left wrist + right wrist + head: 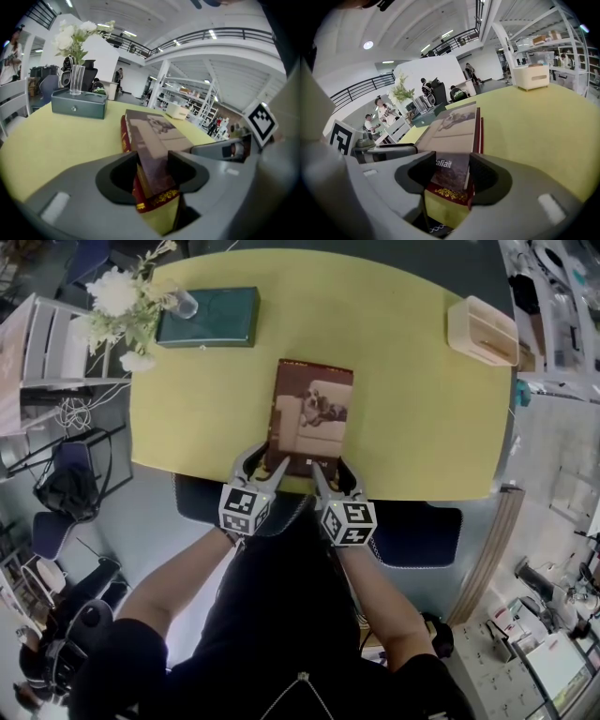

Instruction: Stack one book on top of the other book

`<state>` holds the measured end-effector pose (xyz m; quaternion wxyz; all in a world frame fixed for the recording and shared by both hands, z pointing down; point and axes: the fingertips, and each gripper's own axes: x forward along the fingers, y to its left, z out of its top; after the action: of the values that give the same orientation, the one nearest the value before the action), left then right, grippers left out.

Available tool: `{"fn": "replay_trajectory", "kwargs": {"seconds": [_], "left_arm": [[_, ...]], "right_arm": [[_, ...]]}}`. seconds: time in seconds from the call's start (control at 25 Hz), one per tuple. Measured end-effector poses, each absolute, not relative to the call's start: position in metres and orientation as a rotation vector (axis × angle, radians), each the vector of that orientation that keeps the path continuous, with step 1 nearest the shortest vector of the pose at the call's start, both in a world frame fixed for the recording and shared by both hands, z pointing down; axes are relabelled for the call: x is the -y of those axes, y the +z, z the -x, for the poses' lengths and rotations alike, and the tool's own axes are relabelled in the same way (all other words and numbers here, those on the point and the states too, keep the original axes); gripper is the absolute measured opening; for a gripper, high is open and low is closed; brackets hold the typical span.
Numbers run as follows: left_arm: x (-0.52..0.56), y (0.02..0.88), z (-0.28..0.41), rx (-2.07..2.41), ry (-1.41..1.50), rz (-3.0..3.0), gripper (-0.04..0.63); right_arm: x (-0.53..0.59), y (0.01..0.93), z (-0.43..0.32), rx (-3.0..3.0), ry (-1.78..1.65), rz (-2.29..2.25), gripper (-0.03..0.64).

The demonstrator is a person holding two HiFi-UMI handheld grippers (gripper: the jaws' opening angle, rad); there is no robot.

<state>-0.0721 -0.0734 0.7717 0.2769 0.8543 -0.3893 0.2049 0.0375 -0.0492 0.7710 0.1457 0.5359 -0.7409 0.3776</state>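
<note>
Left claw (263,463) and right claw (330,471) each clamp a near corner of the brown book (314,413). It lies on a red book (125,134) at the near edge of the table (403,381).

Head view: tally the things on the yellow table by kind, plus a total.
Books: 2, brown book on red book
Boxes: 2, green box, cream box
Vase of flowers: 1
Total: 5
</note>
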Motion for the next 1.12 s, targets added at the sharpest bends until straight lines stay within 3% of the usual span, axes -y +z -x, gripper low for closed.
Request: {"fn": "replay_trajectory", "kwargs": {"seconds": [0.2,0.6,0.8,1.12], "left_arm": [[0.076,0.763,0.08,1.074,0.563,-2.29,0.241],[0.09,0.692,0.135,1.248,0.477,-2.233,0.222],[0.085,0.622,0.145,1.32,0.361,-2.268,0.14],[0.082,0.514,0.118,1.277,0.188,-2.481,0.041]], "right_arm": [[0.051,0.763,-0.051,2.143,1.116,-1.619,0.272],[0.052,0.687,-0.128,2.146,1.114,-1.795,0.27],[0.055,0.603,-0.115,2.309,1.0,-1.788,0.164],[0.061,0.493,-0.075,2.537,0.773,-1.709,0.123]]}}
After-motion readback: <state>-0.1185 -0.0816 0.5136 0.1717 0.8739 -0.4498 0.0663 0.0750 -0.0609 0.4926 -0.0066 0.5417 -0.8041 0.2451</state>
